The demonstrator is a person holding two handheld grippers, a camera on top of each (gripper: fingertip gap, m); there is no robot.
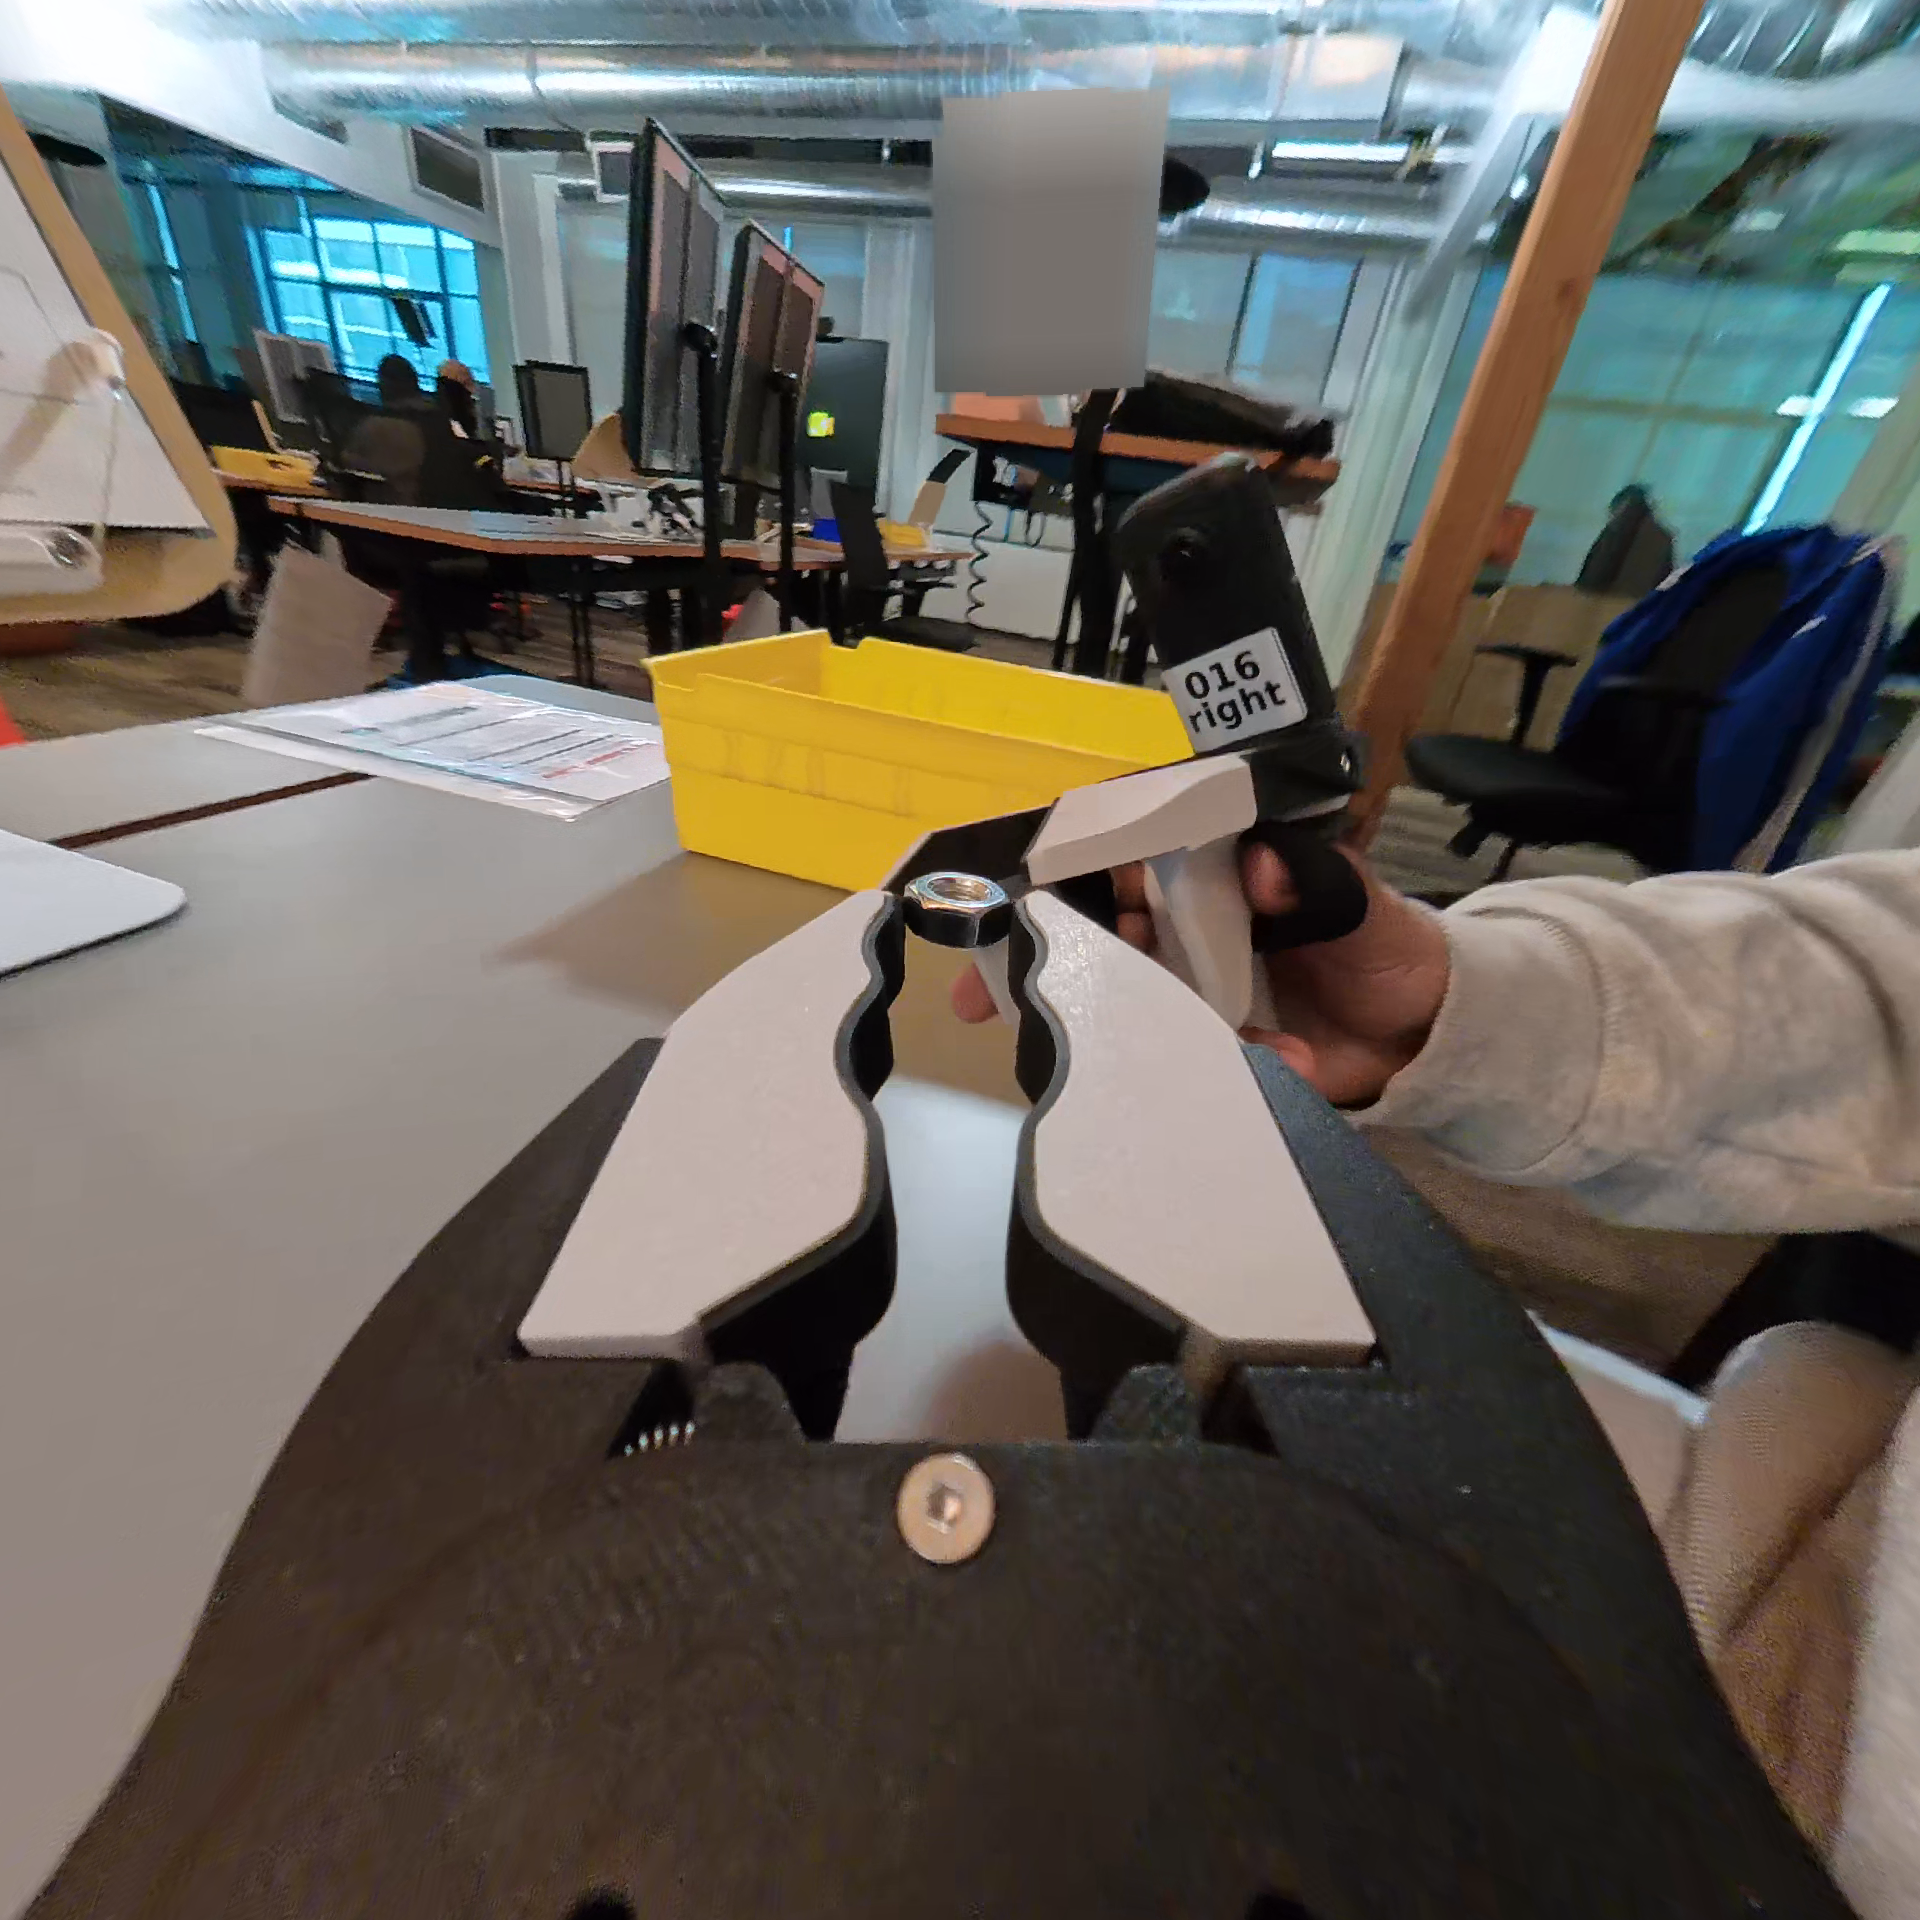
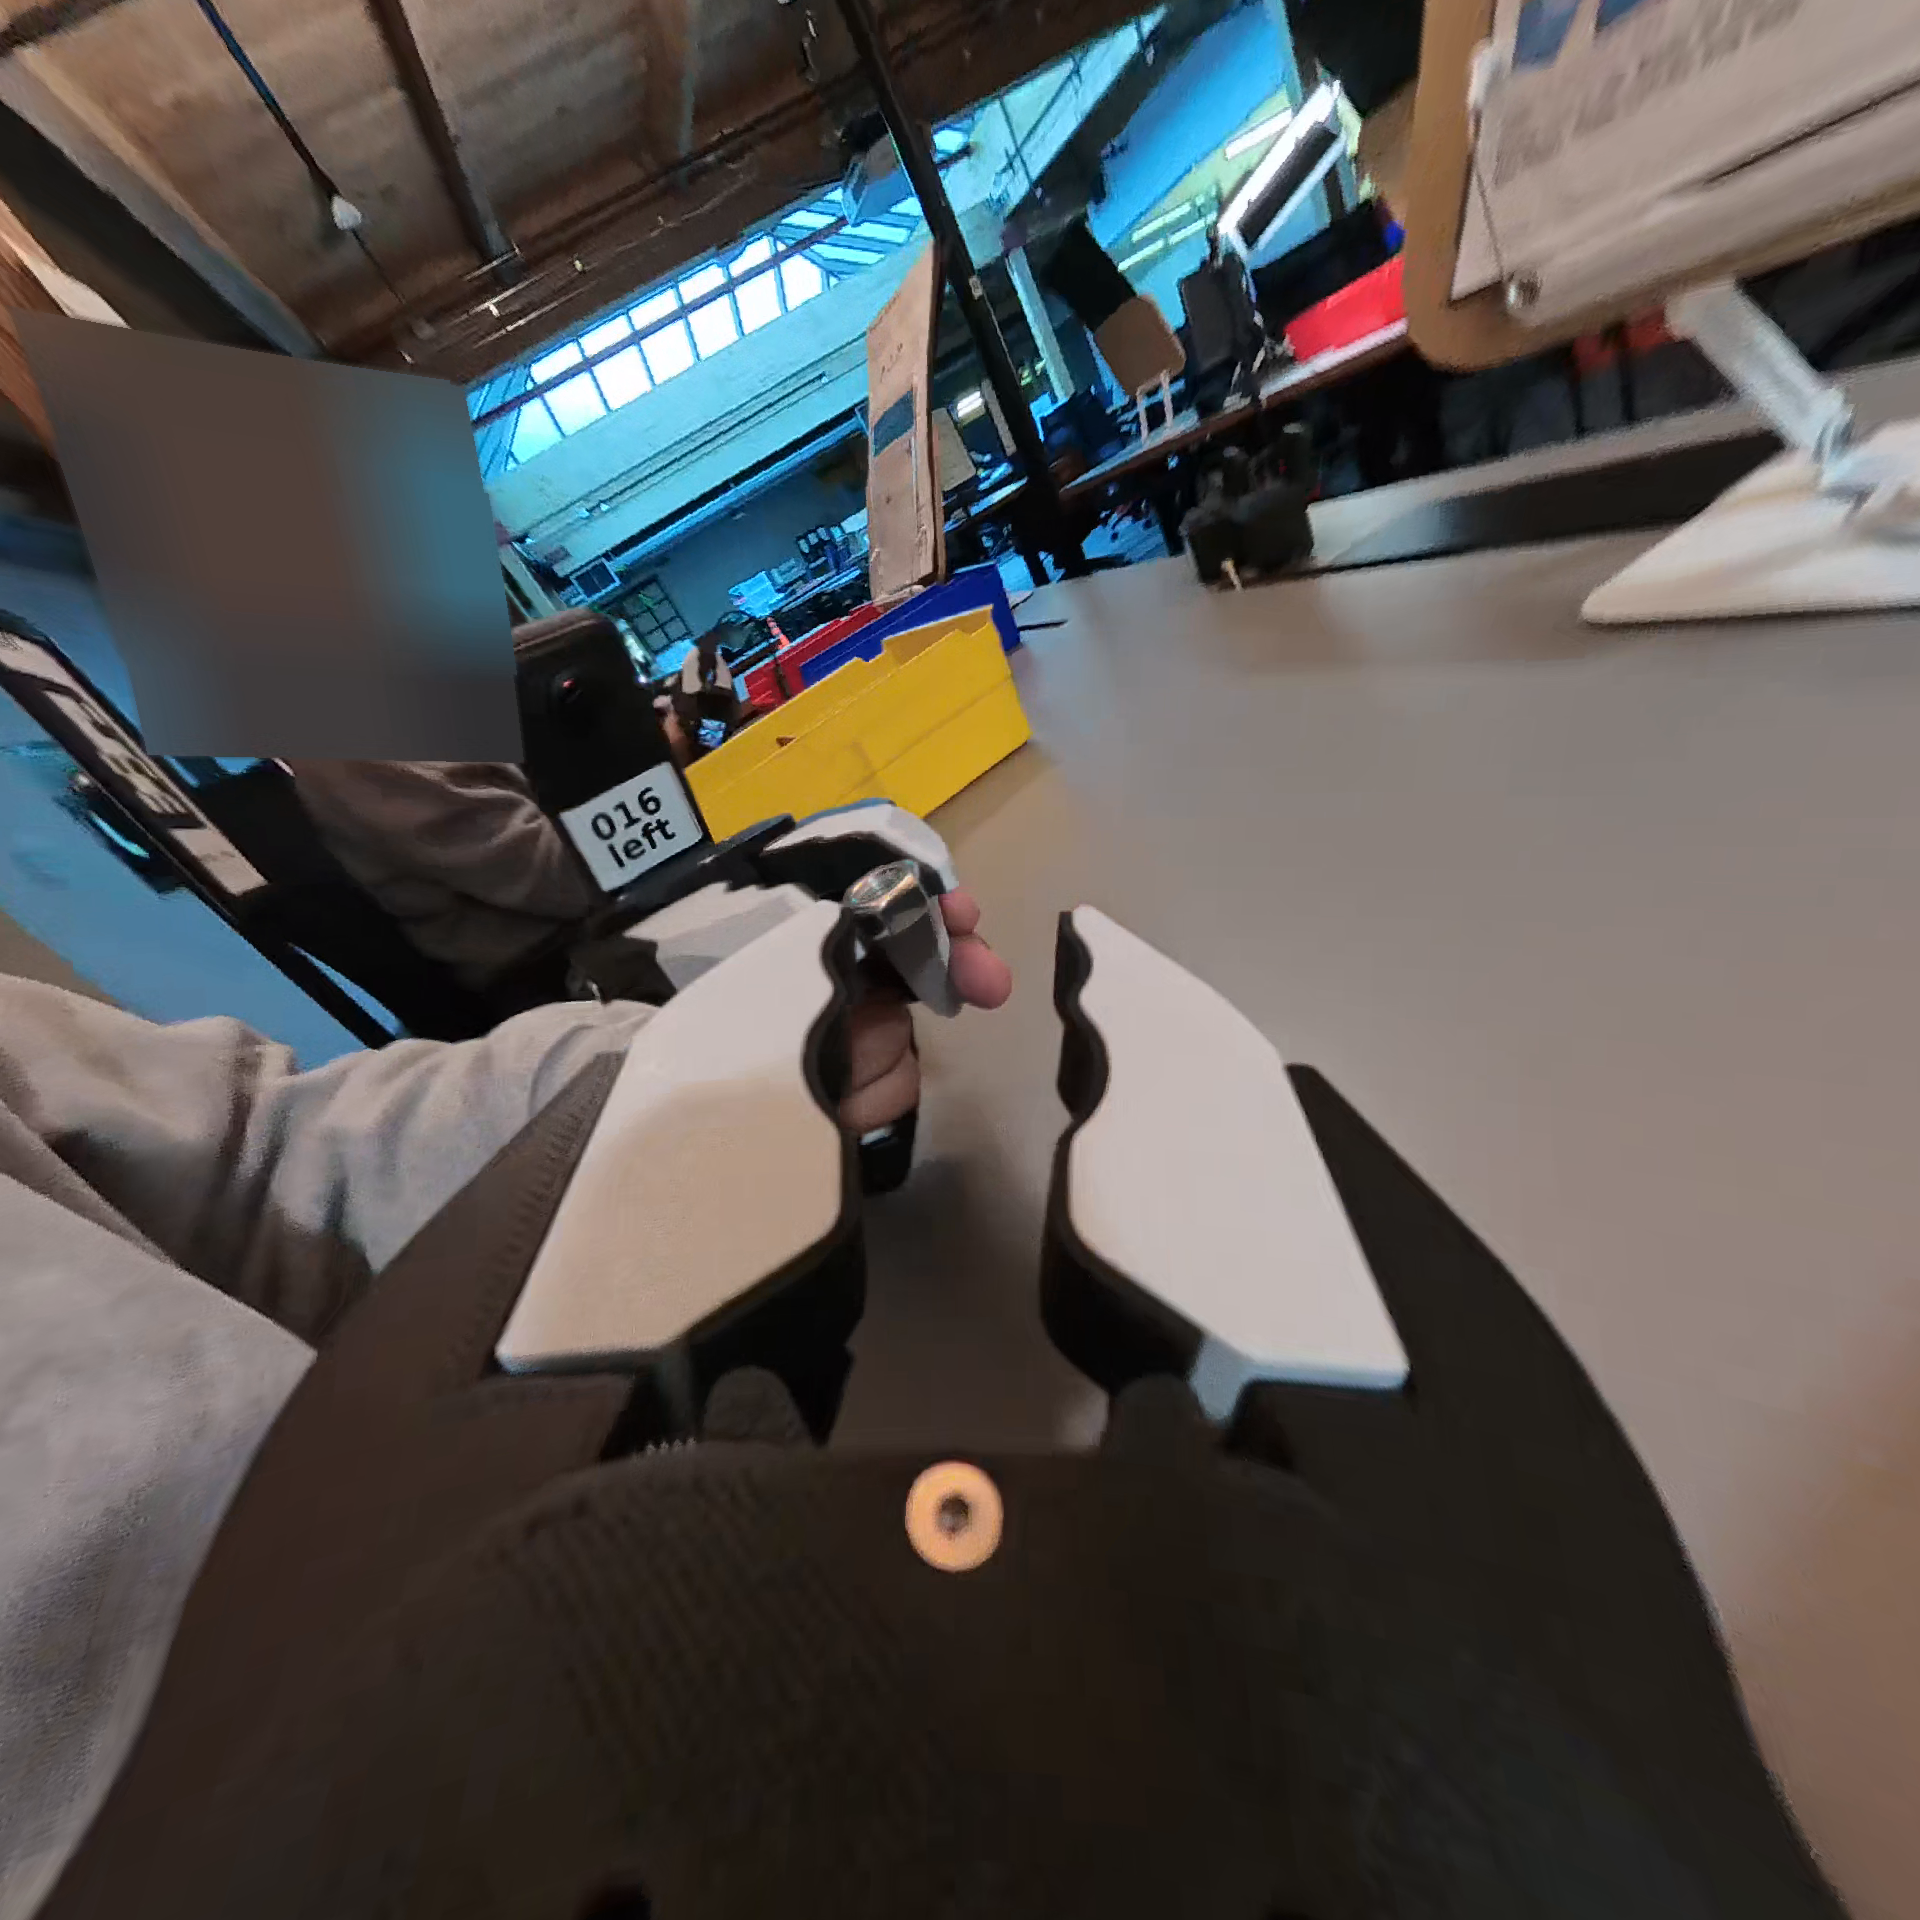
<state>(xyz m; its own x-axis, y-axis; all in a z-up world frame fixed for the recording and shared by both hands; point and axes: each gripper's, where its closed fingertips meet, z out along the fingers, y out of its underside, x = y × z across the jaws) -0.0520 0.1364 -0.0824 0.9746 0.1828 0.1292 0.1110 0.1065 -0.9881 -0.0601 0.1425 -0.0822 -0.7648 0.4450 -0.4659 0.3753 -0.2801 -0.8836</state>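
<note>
My left gripper is shut on a steel hex nut, pinched flat between its white fingertips above the grey table. The right gripper comes in from the right, held by a hand in a grey sleeve; its fingers stand apart, one above and one below the nut. In the right wrist view my right gripper is open. The nut sits just by its left fingertip, held by the left gripper.
A yellow bin stands just beyond the nut; it also shows in the right wrist view beside blue and red bins. A laminated sheet and a white stand base lie on the table. A wooden post rises at right. My two grippers' fingertips are within a few centimetres of each other.
</note>
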